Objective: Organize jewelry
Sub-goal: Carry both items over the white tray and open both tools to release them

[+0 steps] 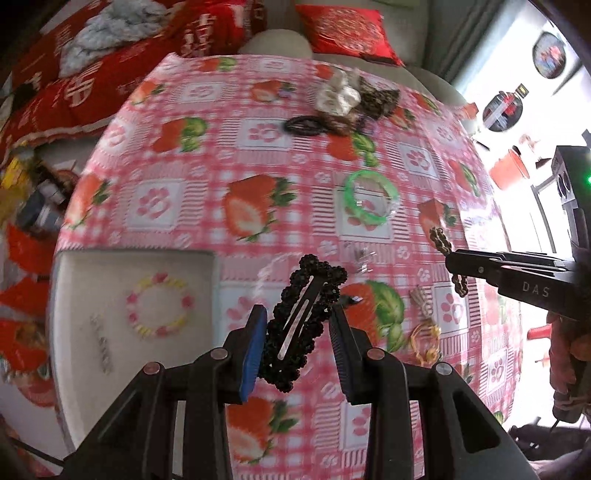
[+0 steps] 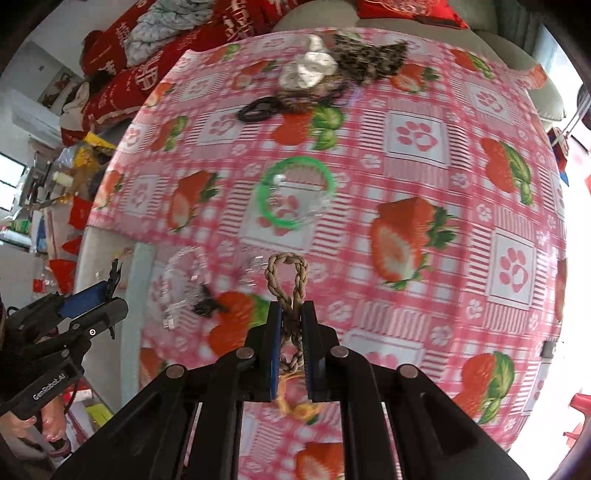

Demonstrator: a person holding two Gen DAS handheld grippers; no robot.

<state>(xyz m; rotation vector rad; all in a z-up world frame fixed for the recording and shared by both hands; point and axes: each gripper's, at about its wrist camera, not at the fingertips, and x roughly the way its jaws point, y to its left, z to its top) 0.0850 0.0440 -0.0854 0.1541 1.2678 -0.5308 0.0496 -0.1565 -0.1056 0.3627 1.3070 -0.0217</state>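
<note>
We are in a home, most likely a living room: the tabletop [image 1: 229, 155] wears a pink checked cloth printed with strawberries and paw prints, and just behind it stands a pale sofa [image 1: 280, 42] with a red embroidered cushion [image 1: 347, 31]. To the left we see red patterned bedding or cushions [image 1: 92, 85], a grey knitted throw [image 1: 107, 26] and household clutter.

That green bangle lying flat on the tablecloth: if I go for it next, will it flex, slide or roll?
The green bangle keeps a clean round outline, so it is probably rigid plastic, not floppy. It lies flat on the glossy tablecloth, so a push would likely slide it rather than roll it. A clear item overlaps its ring, so that may get dragged along.
</note>
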